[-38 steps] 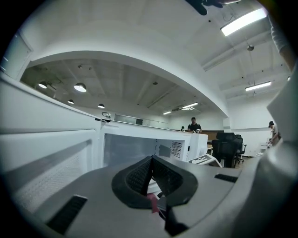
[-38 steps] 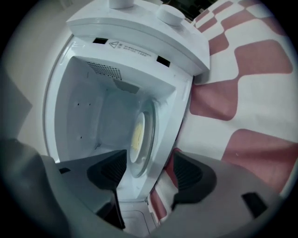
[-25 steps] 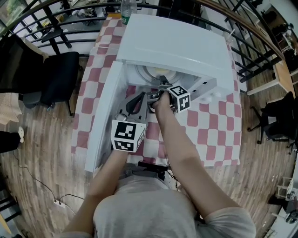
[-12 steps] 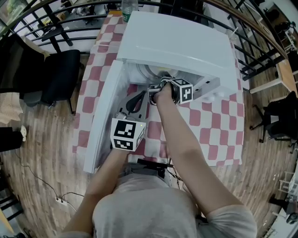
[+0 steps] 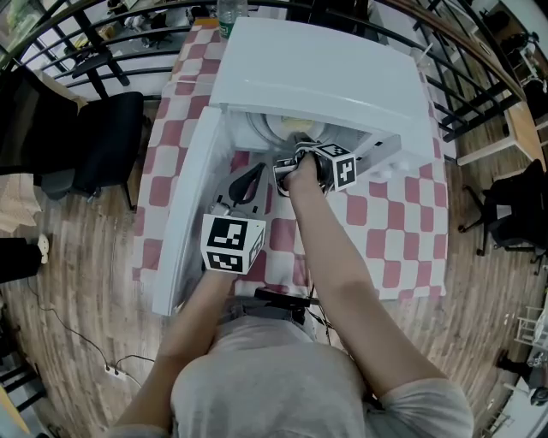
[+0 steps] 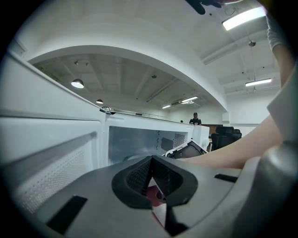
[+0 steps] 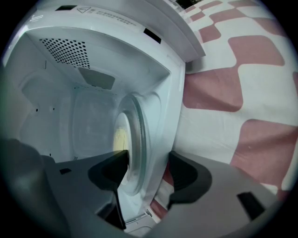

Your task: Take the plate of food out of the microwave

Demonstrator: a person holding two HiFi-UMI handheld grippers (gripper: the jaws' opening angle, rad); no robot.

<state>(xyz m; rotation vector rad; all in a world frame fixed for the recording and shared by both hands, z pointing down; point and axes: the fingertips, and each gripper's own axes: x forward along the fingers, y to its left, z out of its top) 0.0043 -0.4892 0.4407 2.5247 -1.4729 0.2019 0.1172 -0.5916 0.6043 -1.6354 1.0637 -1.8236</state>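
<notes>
The white microwave (image 5: 325, 77) stands on the checkered table with its door (image 5: 190, 197) swung open to the left. Inside, a pale plate (image 7: 122, 135) with yellow food rests on the glass turntable (image 7: 141, 139). My right gripper (image 5: 300, 162) reaches into the opening. Its jaws (image 7: 146, 169) are open and have just been closing, with the plate's near rim between them; I see no pad pressing on it. My left gripper (image 5: 250, 184) hovers in front of the opening beside the door, its jaws (image 6: 150, 174) shut on nothing.
The red-and-white checkered cloth (image 5: 385, 231) covers the table to the right of the microwave. A black chair (image 5: 111, 137) stands at the left and a bottle (image 5: 229, 10) behind the microwave. A railing curves round the back. My right forearm (image 6: 233, 148) crosses the left gripper view.
The right gripper has tilted a little at the microwave's mouth, its marker cube shifting slightly up and right. The left gripper has stayed where it was.
</notes>
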